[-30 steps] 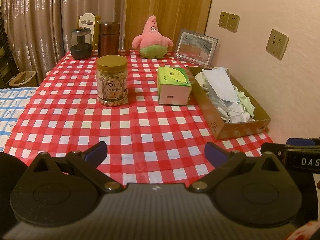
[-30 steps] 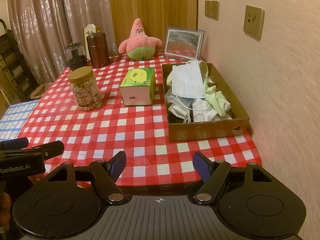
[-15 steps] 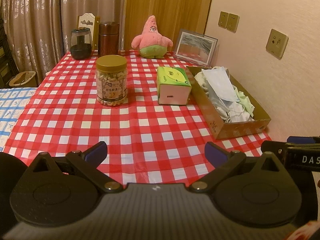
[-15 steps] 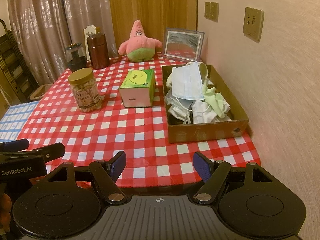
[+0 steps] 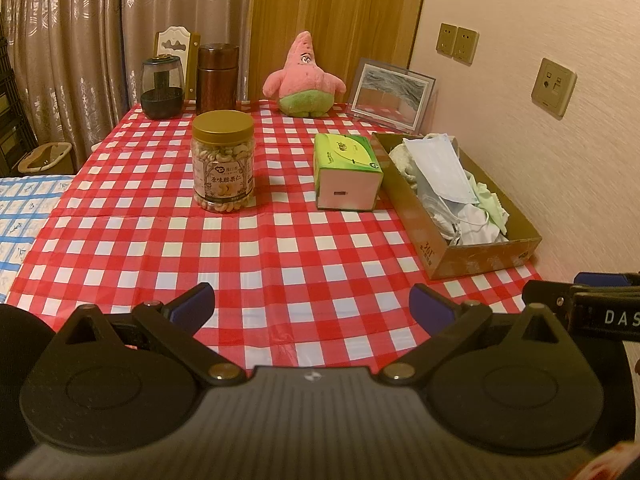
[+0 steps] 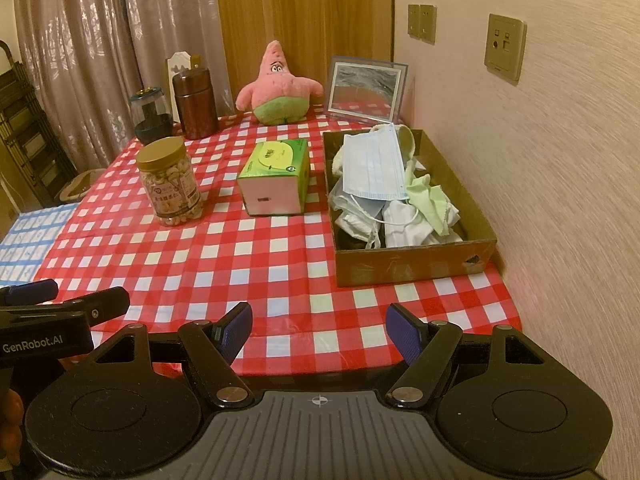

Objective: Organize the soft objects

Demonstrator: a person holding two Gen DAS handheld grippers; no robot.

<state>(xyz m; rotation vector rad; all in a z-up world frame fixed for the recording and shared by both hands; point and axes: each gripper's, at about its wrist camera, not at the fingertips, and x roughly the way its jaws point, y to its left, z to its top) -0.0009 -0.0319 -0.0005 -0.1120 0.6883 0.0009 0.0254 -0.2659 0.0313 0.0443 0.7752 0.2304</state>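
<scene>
A lived-in home room: ahead of the hand-held gripper a worktop (image 5: 280,248) in red gingham carries a nut jar (image 5: 223,161), tissue box (image 5: 347,171), plush starfish (image 5: 304,78) and framed picture (image 5: 390,94), with curtains (image 5: 100,32) beyond.

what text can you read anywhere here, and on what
"GenRobot.AI": side of the left claw, seen from the right wrist.
"DAS", cut off by the frame edge: side of the right claw, seen from the left wrist.
"361": box side.
Nut jar label: Chinese characters, too small to read.
Tissue box: print too small.

Black left hand-held gripper (image 5: 312,310), blue fingertip pads (image 5: 430,308), round pivot discs, brass screws, white "GenRobot.AI" lettering
</scene>
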